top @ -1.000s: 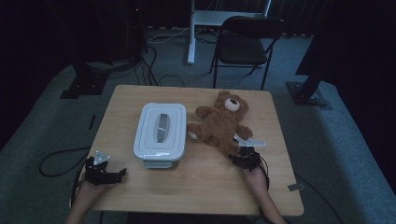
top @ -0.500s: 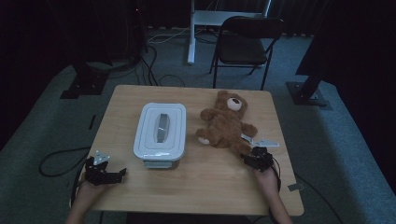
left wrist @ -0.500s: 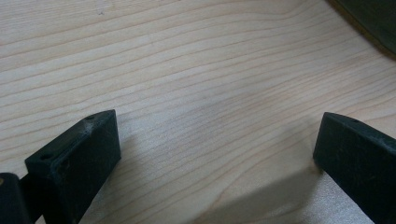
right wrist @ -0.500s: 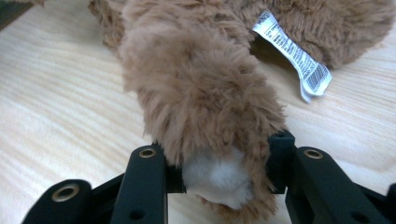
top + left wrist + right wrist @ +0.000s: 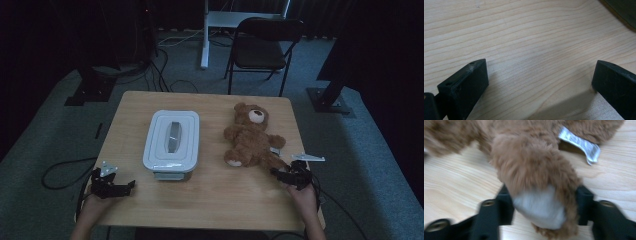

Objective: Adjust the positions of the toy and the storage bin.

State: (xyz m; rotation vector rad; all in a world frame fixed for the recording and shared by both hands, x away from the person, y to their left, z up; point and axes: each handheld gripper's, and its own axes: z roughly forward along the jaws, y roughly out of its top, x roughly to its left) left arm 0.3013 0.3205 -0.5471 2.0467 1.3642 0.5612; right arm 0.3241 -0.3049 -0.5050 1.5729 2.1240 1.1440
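A: Where are we?

B: My right tool [image 5: 289, 176] has the teddy bear [image 5: 252, 139] by a foot at the counter's [image 5: 215, 202] right side; its jaws have just been opening around it.

A: Left tool [image 5: 120, 187]?

B: Spread, idle. Next I'd judge: lift the box lid [image 5: 172, 139].

Both hand-held grippers [image 5: 120, 186] [image 5: 286, 176] low, jaws apart

No readable text: the print on the teddy bear's [image 5: 531, 167] white tag [image 5: 580, 143] too blurred.
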